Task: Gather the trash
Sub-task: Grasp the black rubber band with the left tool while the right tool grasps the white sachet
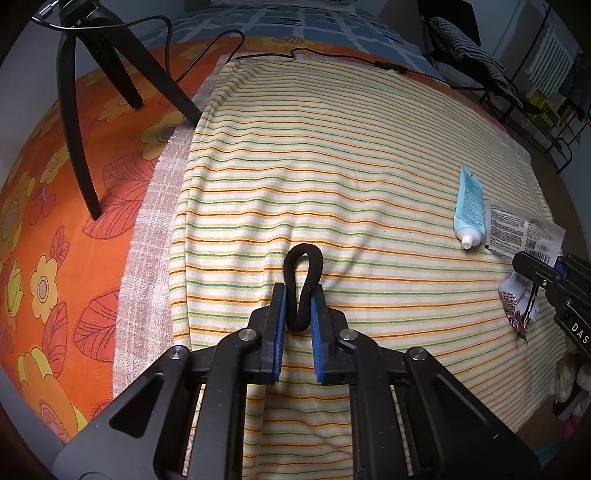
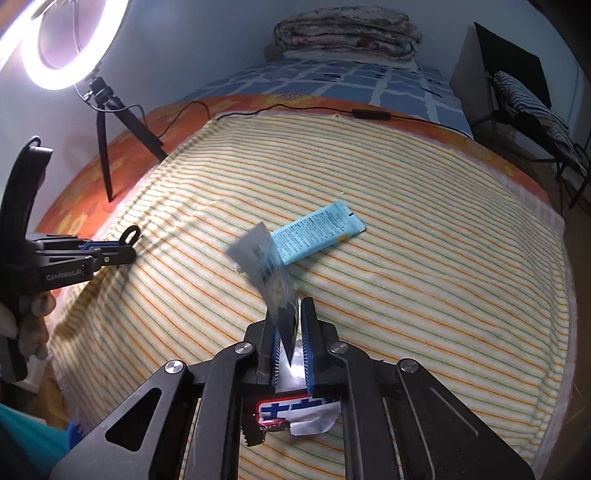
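Black hair tie [image 1: 303, 288] being pinched by left gripper [image 1: 298, 295], silvery wrapper [image 2: 264, 266] being clamped in right gripper [image 2: 290, 314], blue tube [image 2: 317, 236] lying beyond its tips.

Lit ring light [image 2: 55, 48] on tripod [image 1: 85, 92]; folded quilt [image 2: 347, 33].
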Demonstrator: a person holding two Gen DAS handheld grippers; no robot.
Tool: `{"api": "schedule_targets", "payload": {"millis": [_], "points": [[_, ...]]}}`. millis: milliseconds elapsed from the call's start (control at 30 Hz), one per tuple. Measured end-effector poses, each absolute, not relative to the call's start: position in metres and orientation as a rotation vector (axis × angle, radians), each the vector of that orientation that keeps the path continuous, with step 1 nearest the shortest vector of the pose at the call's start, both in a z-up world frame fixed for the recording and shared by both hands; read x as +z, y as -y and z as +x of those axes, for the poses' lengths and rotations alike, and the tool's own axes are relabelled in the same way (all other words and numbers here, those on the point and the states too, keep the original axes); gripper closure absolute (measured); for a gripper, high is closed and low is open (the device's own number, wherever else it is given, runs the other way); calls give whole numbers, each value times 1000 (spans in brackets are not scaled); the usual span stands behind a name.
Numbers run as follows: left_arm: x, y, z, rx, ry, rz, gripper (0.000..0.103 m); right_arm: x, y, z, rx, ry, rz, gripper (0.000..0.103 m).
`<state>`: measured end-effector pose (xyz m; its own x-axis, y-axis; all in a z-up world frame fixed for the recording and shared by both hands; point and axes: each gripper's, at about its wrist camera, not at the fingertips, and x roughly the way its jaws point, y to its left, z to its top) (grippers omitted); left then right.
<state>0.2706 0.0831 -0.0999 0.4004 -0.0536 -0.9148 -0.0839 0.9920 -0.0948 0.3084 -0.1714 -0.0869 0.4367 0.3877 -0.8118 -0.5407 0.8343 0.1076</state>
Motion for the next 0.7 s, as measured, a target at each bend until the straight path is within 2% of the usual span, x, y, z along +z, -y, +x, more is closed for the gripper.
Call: {"api": "schedule_targets", "payload": {"millis": [133, 700], "points": [[-98, -84, 269, 24, -1155, -133, 98, -85, 171, 306, 583, -946, -166, 99], [-75, -96, 248, 38, -1093, -167, 99, -60, 181, 293, 581, -887, -93, 101]]}}
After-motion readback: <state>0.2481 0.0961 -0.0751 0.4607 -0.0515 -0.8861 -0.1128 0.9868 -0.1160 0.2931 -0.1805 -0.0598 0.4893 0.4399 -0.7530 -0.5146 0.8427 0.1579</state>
